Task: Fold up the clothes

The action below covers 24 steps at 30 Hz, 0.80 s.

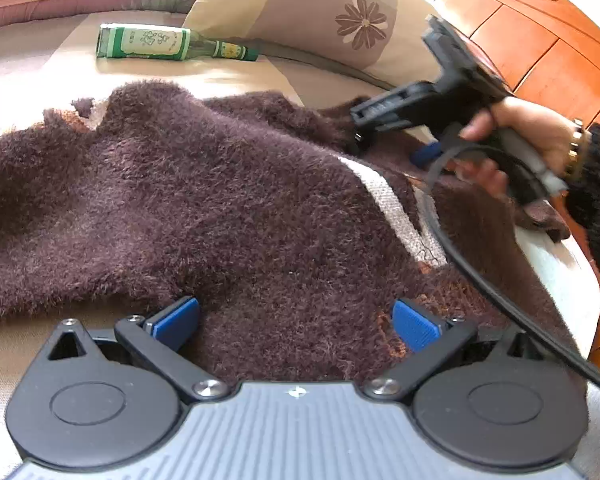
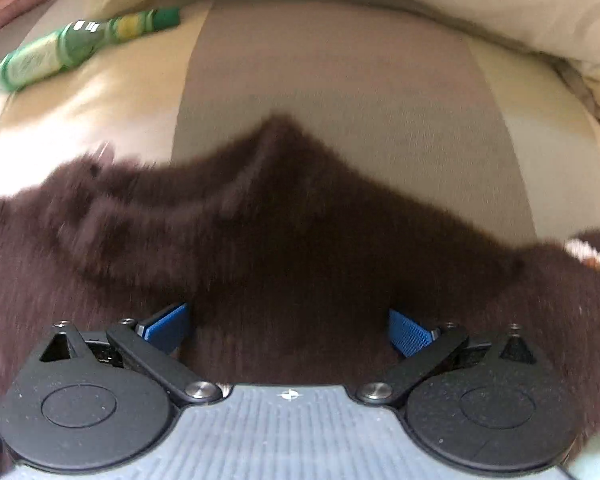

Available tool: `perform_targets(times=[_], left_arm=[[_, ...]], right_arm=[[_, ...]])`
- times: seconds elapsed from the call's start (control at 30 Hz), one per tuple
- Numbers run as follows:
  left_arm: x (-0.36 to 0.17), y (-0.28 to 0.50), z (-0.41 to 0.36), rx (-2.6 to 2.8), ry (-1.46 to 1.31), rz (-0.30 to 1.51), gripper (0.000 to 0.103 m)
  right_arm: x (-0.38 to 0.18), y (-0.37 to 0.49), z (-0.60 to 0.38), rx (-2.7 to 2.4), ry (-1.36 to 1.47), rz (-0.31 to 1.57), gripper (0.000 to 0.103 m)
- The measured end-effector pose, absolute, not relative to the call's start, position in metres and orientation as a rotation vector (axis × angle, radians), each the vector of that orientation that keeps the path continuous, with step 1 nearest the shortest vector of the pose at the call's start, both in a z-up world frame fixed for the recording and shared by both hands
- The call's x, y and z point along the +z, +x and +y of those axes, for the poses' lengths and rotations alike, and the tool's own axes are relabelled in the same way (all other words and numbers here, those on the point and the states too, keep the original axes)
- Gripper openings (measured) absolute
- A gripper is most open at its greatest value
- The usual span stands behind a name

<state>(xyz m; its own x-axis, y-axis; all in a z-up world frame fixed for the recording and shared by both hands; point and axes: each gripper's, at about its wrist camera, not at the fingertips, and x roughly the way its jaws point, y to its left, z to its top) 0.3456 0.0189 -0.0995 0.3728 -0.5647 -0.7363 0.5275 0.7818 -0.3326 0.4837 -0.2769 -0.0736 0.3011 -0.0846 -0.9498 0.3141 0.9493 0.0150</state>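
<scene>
On the bed, in front of one flowered pillow (image 1: 340, 12), lies one fuzzy brown sweater (image 1: 220, 208), spread loosely. One green bottle (image 1: 172, 44) lies on its side beyond the sweater. Two grippers: the left gripper (image 1: 296, 324) has its blue pads apart over the sweater's near edge; the right gripper (image 2: 288, 328), held by one hand (image 1: 528, 136), is also spread wide above the fabric. Likely risks: thick pile slipping from a shallow pinch, the fold bunching unevenly, or dragged fabric nudging the bottle so it rolls
</scene>
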Motion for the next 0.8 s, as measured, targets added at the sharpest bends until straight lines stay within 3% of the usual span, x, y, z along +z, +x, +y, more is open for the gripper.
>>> perform_targets(times=[0.37,0.63,0.8], left_arm=[[-0.105,0.335,0.010,-0.701,0.046,0.912,0.102],[-0.106,0.331,0.008,-0.687,0.076,0.908,0.102],[-0.105,0.330,0.006,-0.680,0.094,0.907,0.102]], right_arm=[[-0.084,0.490,-0.279,-0.131,0.073,1.000,0.103],[-0.014,0.416,-0.294,0.076,0.357,0.988,0.103],[-0.042,0.369,-0.289,0.181,0.536,1.107,0.103]])
